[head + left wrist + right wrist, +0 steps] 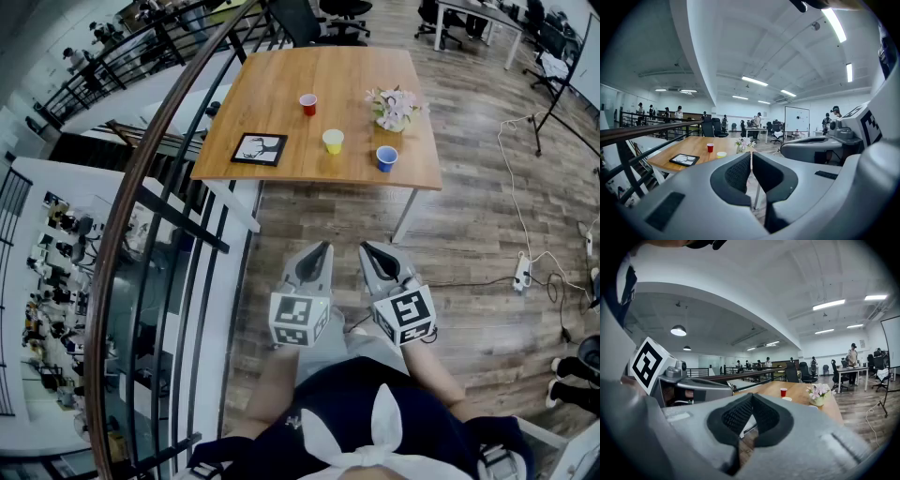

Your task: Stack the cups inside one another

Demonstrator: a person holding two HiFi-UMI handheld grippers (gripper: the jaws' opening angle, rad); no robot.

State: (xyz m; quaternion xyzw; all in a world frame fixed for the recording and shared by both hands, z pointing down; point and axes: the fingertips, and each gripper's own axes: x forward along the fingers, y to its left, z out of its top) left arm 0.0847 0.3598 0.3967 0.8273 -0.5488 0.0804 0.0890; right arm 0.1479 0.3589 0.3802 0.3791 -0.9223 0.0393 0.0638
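Observation:
Three small cups stand apart on the wooden table (281,89): a red cup (307,104) at the back, a yellow cup (333,141) in the middle and a blue cup (386,157) near the front right edge. Both grippers hang side by side in front of the table, well short of it. My left gripper (324,247) is shut and holds nothing. My right gripper (366,247) is shut and holds nothing too. Past the left gripper (751,153) I see the red cup (710,147) and the yellow cup (721,154). The right gripper (751,395) points toward the red cup (783,392).
A vase of flowers (395,108) stands behind the blue cup, and a black picture frame (260,149) lies at the table's front left. A curved railing (141,187) runs along the left. Cables and a power strip (522,272) lie on the floor at right. Desks, chairs and people are farther off.

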